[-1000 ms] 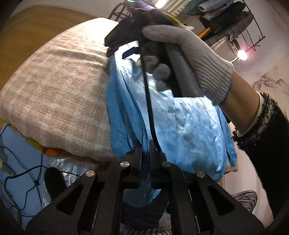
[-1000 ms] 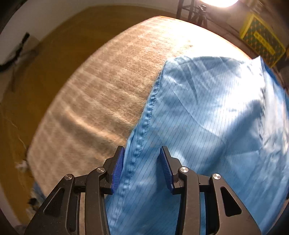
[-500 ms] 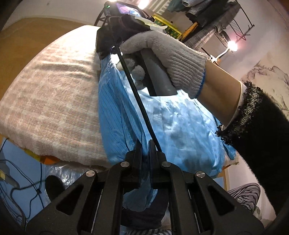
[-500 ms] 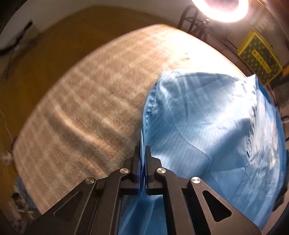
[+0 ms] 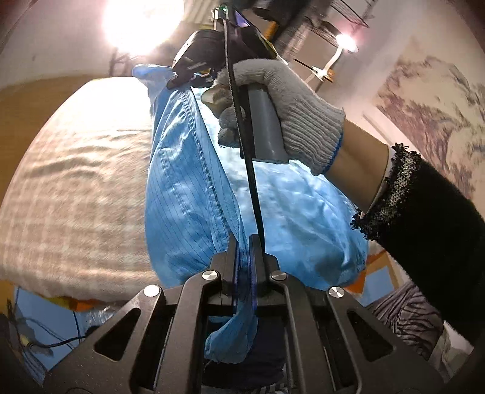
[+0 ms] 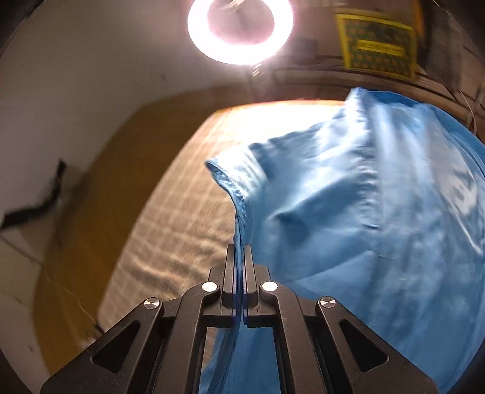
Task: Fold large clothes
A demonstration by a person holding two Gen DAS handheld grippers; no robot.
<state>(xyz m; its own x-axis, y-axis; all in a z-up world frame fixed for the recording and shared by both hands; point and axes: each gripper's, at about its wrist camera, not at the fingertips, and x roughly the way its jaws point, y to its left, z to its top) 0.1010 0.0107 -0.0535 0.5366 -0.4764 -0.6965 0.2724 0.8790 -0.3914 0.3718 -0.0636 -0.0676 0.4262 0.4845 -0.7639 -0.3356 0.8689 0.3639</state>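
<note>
A large light-blue pinstriped garment [image 5: 188, 194] lies over a bed covered by a beige checked blanket [image 5: 75, 194]. My left gripper [image 5: 245, 242] is shut on the garment's near edge, and cloth hangs down between its arms. My right gripper [image 6: 239, 251] is shut on the garment's seamed edge [image 6: 348, 218] and lifts it off the blanket [image 6: 182, 230]. In the left wrist view the right gripper [image 5: 200, 60] shows at the garment's far end, held by a grey-gloved hand [image 5: 291, 115].
A ring light [image 6: 239, 27] glows beyond the bed's far end. A yellow crate [image 6: 379, 45] and a clothes rack [image 5: 318, 18] stand at the back. Cables and blue sheeting [image 5: 45, 318] lie below the bed's near left edge.
My right gripper was open over the garment's edge, then shut on it and raised it off the blanket. My left gripper stayed shut on the cloth and tilted upward.
</note>
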